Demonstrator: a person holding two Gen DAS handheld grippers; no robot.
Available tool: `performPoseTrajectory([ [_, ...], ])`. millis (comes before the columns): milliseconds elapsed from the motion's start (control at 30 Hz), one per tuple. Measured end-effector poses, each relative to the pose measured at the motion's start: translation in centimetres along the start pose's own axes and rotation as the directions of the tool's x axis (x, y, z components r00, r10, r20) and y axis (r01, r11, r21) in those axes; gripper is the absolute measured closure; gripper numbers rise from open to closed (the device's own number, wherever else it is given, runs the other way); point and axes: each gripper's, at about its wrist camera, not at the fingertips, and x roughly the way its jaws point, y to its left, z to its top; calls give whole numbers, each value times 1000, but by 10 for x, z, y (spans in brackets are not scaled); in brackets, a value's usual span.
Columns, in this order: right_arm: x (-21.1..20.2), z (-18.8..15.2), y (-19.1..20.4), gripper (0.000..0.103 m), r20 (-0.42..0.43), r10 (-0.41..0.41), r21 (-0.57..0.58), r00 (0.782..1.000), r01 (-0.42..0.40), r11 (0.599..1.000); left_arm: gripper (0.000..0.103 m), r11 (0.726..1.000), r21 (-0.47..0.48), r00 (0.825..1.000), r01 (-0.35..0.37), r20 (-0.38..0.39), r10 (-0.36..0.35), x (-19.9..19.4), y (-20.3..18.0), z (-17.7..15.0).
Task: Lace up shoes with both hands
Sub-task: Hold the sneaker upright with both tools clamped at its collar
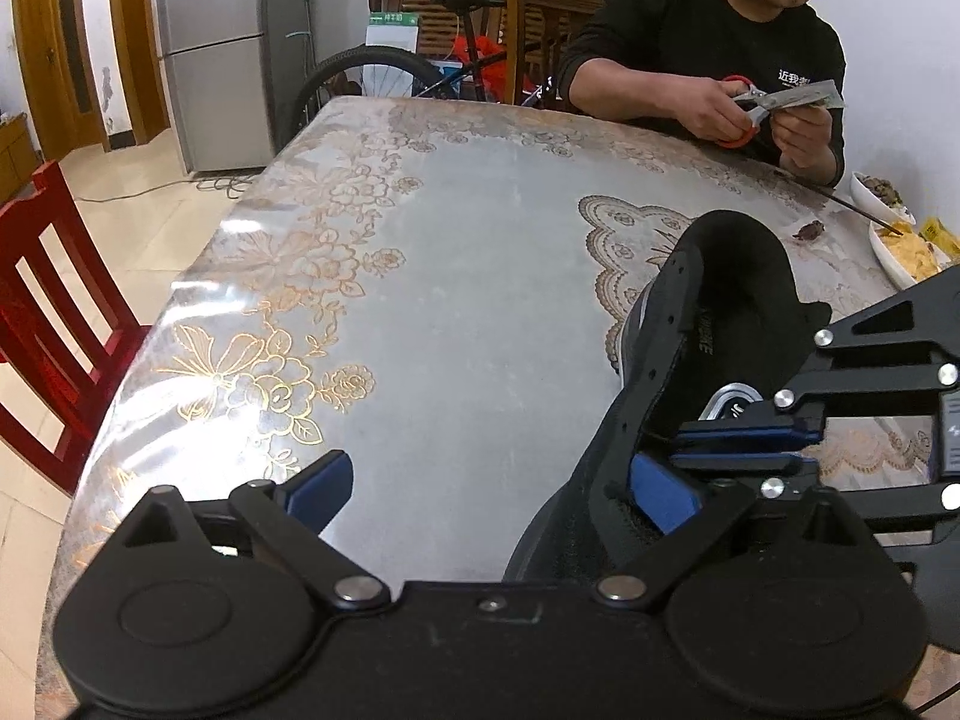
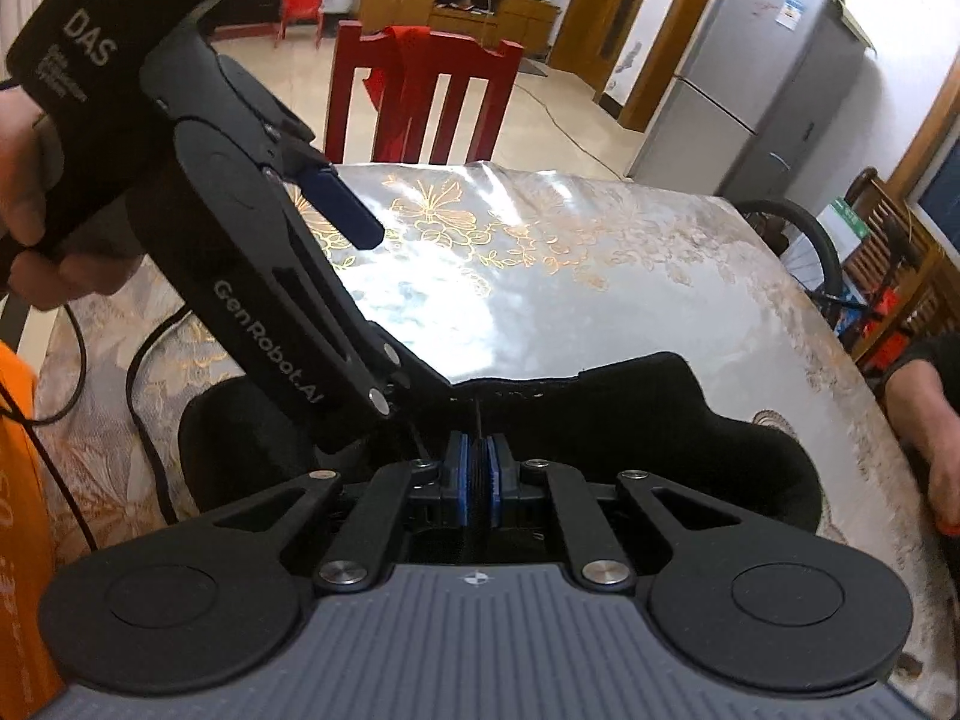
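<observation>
A black shoe (image 1: 738, 288) lies on the floral tablecloth (image 1: 456, 276), its opening facing me. My left gripper (image 1: 492, 492) stands wide open; its right finger (image 1: 666, 498) rests in the shoe's throat beside the eyelet flap, and its left finger (image 1: 321, 489) hangs over bare cloth. My right gripper (image 1: 681, 445) reaches in from the right and is shut on a thin black shoelace at the throat. In the right wrist view the blue pads of the right gripper (image 2: 478, 480) are pressed together over the shoe (image 2: 750, 450), and the left gripper (image 2: 384, 306) crosses from the upper left.
A person sits across the table cutting something with red-handled scissors (image 1: 744, 114). Plates of food (image 1: 900, 246) stand at the right edge. A red chair (image 2: 420, 102) stands at the table's side, a black cable (image 2: 144, 390) trails over the cloth, and a fridge (image 1: 210, 48) is behind.
</observation>
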Motion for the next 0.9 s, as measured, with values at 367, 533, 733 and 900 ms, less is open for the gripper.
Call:
performPoseTrajectory([
  [367, 16, 9, 10, 96, -56, -39, -36, 998, 37, 999, 5, 998, -16, 998, -63, -2, 63, 2, 8, 0],
  [533, 13, 7, 9, 96, -49, -45, -45, 998, 43, 998, 10, 997, -75, 1000, 13, -7, -13, -3, 24, -1],
  [733, 7, 1, 10, 96, -30, -57, -44, 998, 55, 998, 10, 996, 30, 996, 80, 20, -81, -7, 3, 1],
  [900, 8, 1, 11, 96, -31, -69, -58, 997, 67, 996, 9, 999, 21, 999, 50, 0, -50, 10, -1, 4],
])
